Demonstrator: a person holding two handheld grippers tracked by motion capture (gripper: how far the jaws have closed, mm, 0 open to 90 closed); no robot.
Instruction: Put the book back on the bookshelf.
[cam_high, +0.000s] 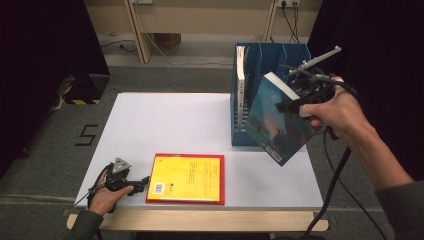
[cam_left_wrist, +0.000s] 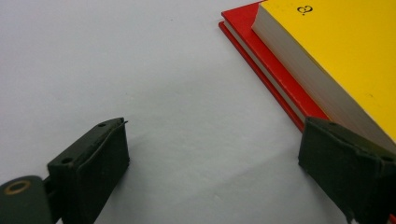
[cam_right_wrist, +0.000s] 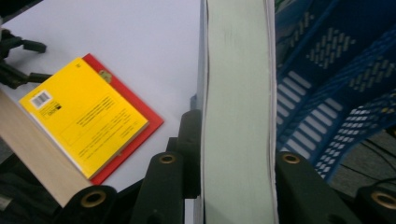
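I am clamping my right gripper (cam_high: 295, 106) on the blue-covered book (cam_high: 278, 120), holding it tilted beside the blue file rack (cam_high: 280, 55), which is already holding one book. My left gripper (cam_high: 142, 184) is waiting open beside the yellow book (cam_high: 187, 177) and the red book (cam_left_wrist: 275, 70) under it, both left to shelve.

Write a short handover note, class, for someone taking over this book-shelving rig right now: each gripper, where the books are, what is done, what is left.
Right gripper: shut on the blue-covered book, held tilted in the air in front of the blue file rack.
Left gripper: open, low over the white table at the left edge of the yellow book; nothing held.
The yellow book lies flat on the red book near the table's front edge.
Done: one white-spined book stands in the rack's left slot.
Left: probably slot in the blue-covered book, then the yellow and red ones.
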